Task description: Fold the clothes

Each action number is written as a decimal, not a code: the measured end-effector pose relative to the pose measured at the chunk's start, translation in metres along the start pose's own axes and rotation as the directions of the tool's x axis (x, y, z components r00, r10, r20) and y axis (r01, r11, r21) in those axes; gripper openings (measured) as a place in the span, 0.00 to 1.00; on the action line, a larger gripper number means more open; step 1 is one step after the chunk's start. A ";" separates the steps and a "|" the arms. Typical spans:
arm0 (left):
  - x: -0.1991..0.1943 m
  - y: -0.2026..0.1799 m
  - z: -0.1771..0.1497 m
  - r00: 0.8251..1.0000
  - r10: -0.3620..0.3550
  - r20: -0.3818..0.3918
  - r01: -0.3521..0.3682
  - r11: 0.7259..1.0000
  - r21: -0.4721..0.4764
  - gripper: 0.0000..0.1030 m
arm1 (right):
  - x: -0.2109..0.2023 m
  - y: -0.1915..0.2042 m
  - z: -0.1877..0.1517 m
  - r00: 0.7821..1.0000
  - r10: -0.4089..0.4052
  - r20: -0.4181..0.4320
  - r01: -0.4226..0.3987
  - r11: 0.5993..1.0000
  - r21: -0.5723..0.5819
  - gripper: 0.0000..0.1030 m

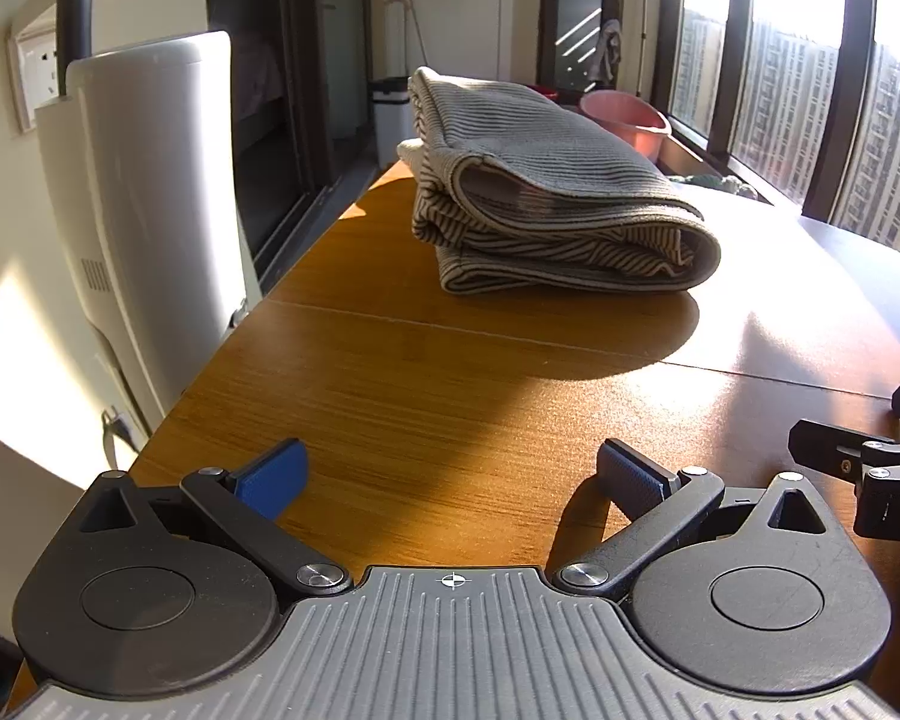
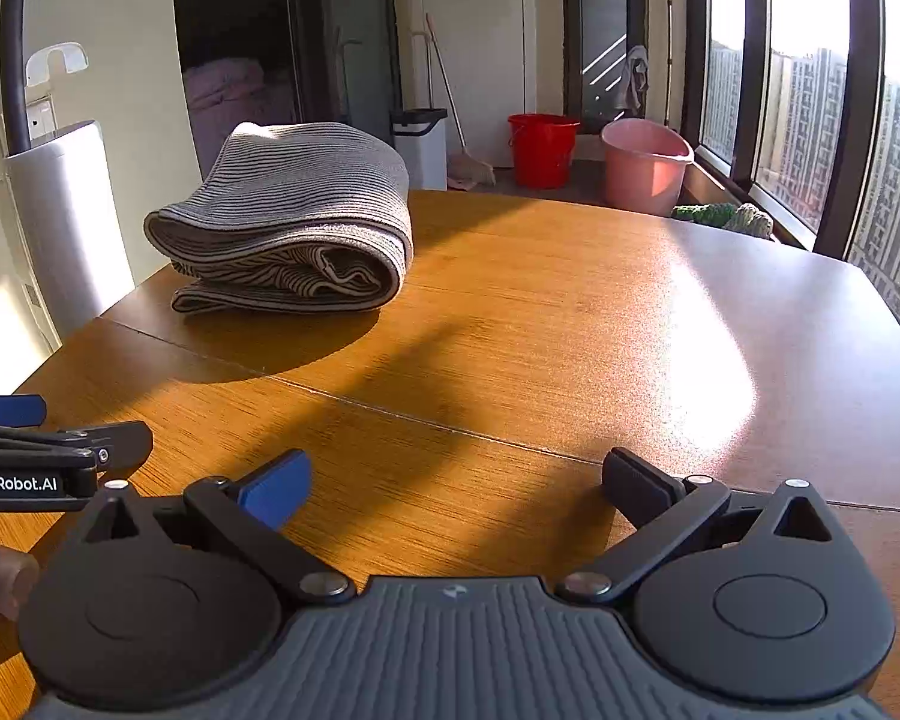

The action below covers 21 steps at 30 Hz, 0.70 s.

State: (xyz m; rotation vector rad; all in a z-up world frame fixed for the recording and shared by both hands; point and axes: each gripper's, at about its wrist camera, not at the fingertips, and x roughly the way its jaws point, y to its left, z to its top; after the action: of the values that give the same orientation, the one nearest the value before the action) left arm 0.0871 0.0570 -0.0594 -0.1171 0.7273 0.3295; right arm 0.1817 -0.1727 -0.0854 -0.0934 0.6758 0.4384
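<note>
Striped garment (image 1: 561, 192) is lying folded in a thick bundle on the wooden table (image 1: 450, 372), well apart from both claws and held by neither. Nearest, the left claw (image 1: 450, 477) and the right claw (image 2: 456, 480) are hovering low over the near table edge, each with its jaws spread wide and holding nothing. From the left claw the bundle is sitting straight ahead and slightly right; from the right claw it is lying ahead and off to the left, so the left one is probably nearer. Its long axis is running away toward the far table end, rolled edges facing the claws. Beyond the table, a pink bucket (image 2: 645, 165) and a red bucket (image 2: 540, 147) are standing on the floor; their contents are hidden.
</note>
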 end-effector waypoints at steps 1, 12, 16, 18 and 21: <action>0.000 0.000 0.000 1.000 0.000 0.000 0.000 1.000 0.000 1.00 | -0.001 -0.005 0.000 1.000 -0.003 0.004 0.003 1.000 0.013 1.00; 0.003 -0.007 0.002 1.000 0.016 -0.003 -0.016 1.000 -0.014 1.00 | 0.000 -0.004 0.000 0.999 -0.049 -0.011 0.048 0.999 -0.018 1.00; 0.002 -0.008 0.002 1.000 0.010 -0.002 -0.010 1.000 -0.008 1.00 | -0.001 -0.005 0.000 0.999 -0.049 -0.011 0.049 0.999 -0.020 1.00; 0.002 -0.009 0.002 1.000 0.010 -0.001 -0.010 1.000 -0.008 1.00 | -0.001 -0.004 0.000 0.999 -0.049 -0.012 0.049 0.999 -0.020 1.00; 0.002 -0.009 0.002 1.000 0.011 0.000 -0.011 1.000 -0.009 1.00 | -0.001 -0.004 0.000 0.999 -0.049 -0.012 0.049 0.999 -0.020 1.00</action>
State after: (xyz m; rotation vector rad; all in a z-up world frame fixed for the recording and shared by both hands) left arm 0.0929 0.0495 -0.0596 -0.1215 0.7271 0.3431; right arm 0.1826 -0.1769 -0.0851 -0.1311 0.6800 0.3978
